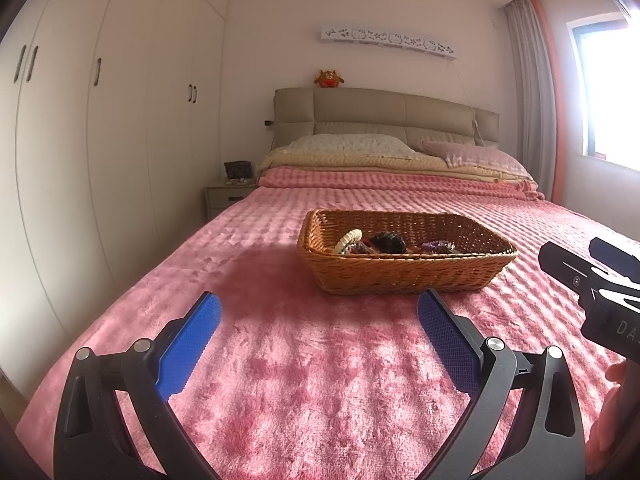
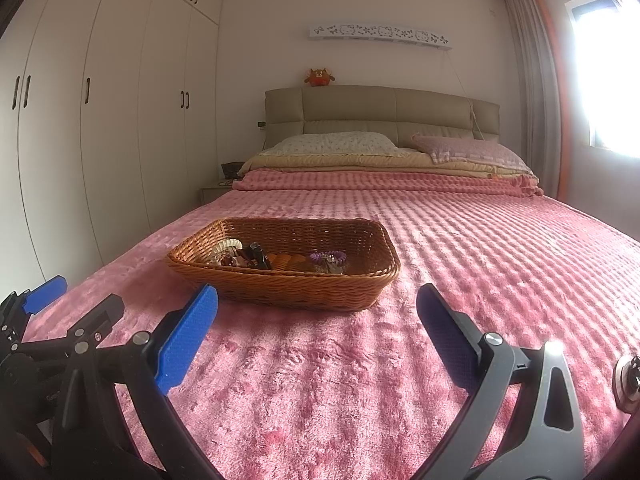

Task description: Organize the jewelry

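Observation:
A brown wicker basket (image 1: 404, 274) sits on the pink bedspread; it also shows in the right wrist view (image 2: 288, 290). Inside lie a cream bracelet (image 1: 349, 237), a dark scrunchie-like piece (image 1: 387, 241) and a purple beaded piece (image 1: 437, 245), the purple one also in the right wrist view (image 2: 329, 258). My left gripper (image 1: 320, 312) is open and empty, short of the basket's near side. My right gripper (image 2: 318, 304) is open and empty, close to the basket's near right corner. The right gripper's body shows at the left view's right edge (image 1: 592, 276).
The pink bedspread (image 1: 300, 380) covers a wide bed with pillows (image 1: 352, 146) and a padded headboard (image 1: 384, 116) at the far end. White wardrobes (image 1: 80, 140) line the left wall. A nightstand (image 1: 226, 196) stands beside the bed. A window (image 1: 608, 92) is on the right.

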`<state>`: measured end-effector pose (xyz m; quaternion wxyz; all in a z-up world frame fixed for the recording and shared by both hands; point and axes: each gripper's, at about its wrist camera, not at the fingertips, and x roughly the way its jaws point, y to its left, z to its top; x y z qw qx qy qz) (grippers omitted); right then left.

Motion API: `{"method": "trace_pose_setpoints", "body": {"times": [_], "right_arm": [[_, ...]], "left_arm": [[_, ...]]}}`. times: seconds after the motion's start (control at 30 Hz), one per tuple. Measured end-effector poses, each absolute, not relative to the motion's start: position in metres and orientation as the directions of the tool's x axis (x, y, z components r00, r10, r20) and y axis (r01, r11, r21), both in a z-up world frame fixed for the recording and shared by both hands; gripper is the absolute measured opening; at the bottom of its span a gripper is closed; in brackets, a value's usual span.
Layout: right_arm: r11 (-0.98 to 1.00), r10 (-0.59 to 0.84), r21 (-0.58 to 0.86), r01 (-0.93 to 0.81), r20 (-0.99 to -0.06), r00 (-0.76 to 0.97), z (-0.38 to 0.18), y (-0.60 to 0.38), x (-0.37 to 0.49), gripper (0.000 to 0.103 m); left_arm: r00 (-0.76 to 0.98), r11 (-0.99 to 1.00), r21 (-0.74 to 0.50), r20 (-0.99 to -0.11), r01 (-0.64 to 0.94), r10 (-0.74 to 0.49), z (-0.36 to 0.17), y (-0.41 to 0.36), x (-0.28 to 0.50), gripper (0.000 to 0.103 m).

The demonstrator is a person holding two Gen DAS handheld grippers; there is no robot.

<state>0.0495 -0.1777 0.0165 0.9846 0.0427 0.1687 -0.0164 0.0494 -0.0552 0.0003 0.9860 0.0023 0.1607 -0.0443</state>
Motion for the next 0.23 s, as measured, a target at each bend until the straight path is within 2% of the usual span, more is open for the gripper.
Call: {"method": "trace_pose_setpoints", "body": {"times": [0.23], "right_arm": [[0.996, -0.018, 0.079, 0.047, -0.333, 0.943, 0.0172, -0.1782, 0.0494, 0.095]], "left_arm": [[0.940, 0.995, -0.017, -0.327, 0.095, -0.096, 0.0010, -0.0542, 0.0506, 0.096]]}}
